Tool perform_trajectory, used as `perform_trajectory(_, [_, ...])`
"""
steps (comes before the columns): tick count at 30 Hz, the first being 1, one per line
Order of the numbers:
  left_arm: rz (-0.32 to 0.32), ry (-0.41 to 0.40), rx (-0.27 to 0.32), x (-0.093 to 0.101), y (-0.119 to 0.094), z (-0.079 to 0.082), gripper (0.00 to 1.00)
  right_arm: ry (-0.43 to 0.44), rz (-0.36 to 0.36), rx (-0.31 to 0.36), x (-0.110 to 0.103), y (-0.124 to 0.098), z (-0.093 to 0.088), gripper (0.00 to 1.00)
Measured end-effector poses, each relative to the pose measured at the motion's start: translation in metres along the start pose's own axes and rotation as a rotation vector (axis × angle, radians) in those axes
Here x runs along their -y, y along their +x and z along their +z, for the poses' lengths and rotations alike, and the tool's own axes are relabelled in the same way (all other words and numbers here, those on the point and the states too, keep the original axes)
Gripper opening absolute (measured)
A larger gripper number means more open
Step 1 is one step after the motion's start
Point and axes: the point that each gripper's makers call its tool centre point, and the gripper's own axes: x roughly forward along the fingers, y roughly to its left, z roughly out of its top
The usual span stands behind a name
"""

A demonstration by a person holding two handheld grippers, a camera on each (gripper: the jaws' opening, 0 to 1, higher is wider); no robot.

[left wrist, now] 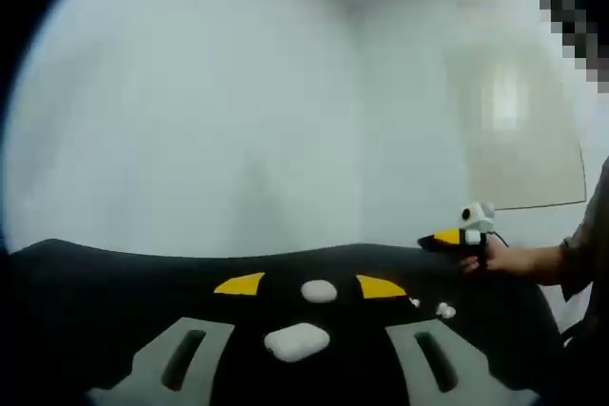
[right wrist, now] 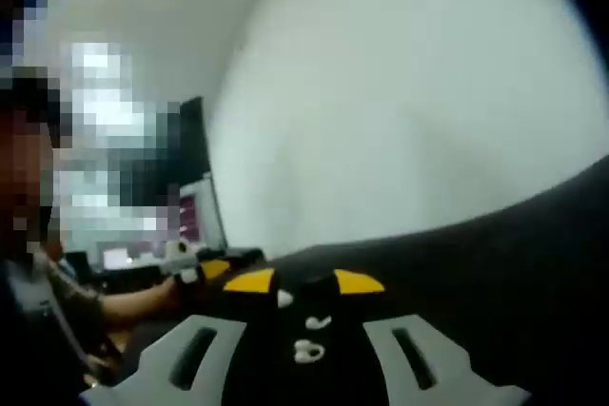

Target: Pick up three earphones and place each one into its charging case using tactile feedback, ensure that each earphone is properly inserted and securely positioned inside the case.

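The task looks barely begun — nothing is held, and both grippers hover over a black table [left wrist: 114, 282] with their jaws spread apart.

In the left gripper view, the left gripper [left wrist: 302, 303] faces two closed white charging cases: a nearer case [left wrist: 296, 340] between its jaw bases and a farther case [left wrist: 319, 290] between the yellow tips. Off to the right lie two small white earphones [left wrist: 444, 310], close together on the dark surface. Beyond them, a person's hand [left wrist: 500, 259] holds the right gripper [left wrist: 459, 233] near the table's far edge.

In the right gripper view, the right gripper [right wrist: 304, 282] points at three loose earphones: one near the left yellow tip [right wrist: 284, 299], one in the middle [right wrist: 318, 321], one nearest [right wrist: 307, 352]. None is touched yet.

My reading: the step in hand is the approach to the first earphone. The next move calls for lowering the right gripper over one bud and closing gently on so small and smooth a piece — while a case, apparently lidded, must be opened and steadied by the left.

Around the scene: a pale wall [left wrist: 190, 92], and a monitor [right wrist: 195, 206] at the left of the right gripper view. Nothing blocks the reach.
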Motion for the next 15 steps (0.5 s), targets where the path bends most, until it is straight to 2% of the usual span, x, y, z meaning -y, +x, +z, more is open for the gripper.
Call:
perform_trajectory(10, [0.024,0.007,-0.004,-0.006,-0.002,0.001,0.33,-0.003,-0.034,-0.001,0.009,-0.002,-0.001,0.24])
perform_trajectory(15, [0.047,0.015,-0.033,-0.012,-0.002,-0.004,0.32,-0.003,-0.036,0.012,0.009,-0.003,0.002,0.24])
